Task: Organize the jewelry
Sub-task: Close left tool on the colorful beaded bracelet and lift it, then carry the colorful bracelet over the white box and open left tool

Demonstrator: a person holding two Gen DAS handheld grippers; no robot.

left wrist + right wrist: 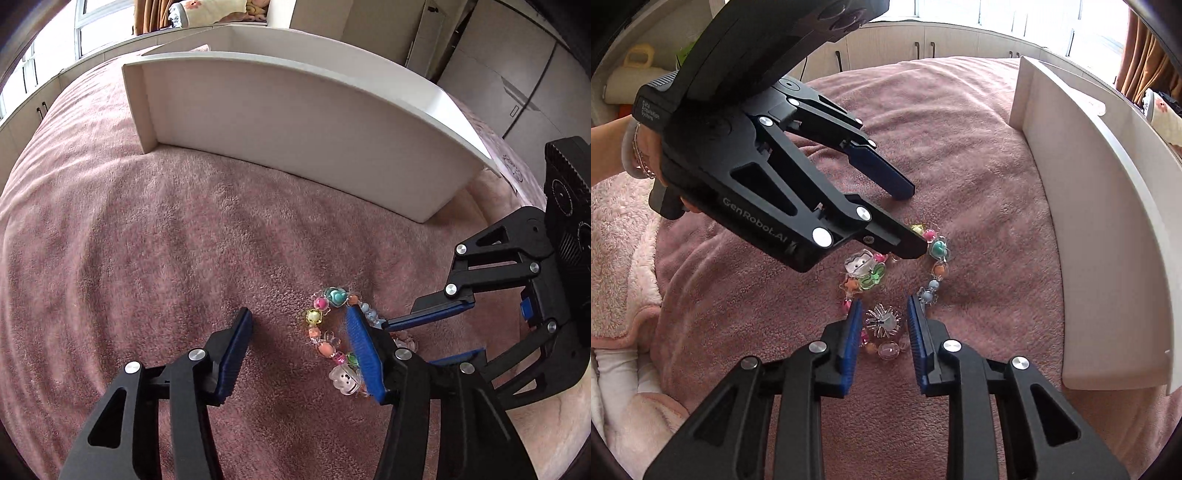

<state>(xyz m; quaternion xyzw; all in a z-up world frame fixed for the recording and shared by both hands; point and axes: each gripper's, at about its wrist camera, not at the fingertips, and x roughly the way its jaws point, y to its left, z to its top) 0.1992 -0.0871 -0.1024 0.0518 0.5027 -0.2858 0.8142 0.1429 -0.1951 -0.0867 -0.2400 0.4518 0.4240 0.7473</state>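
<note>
In the left wrist view, the left gripper (299, 325) hangs low over a pink fleece blanket (155, 240), its blue-padded fingers spread wide apart and holding nothing. A beaded bracelet (334, 332) lies in a loop on the blanket; the right-hand finger of this gripper stands within the loop, hiding part of it. The right gripper (432, 338) comes in from the right edge of the picture, its fingers parted, the upper one reaching to the beads. Behind, farther up the blanket, stands a white tray (295, 129) with upright walls (its inside is not visible here). In the right wrist view, the right gripper (882, 314) has its fingers apart on either side of a silvery spiky charm on the bracelet (932, 254), without pressing on it. The left gripper (912, 221) reaches in from the upper left, spread open, its nearer finger resting over the beads. The tray (1108, 221) stands at the right side of the blanket (979, 147).
</note>
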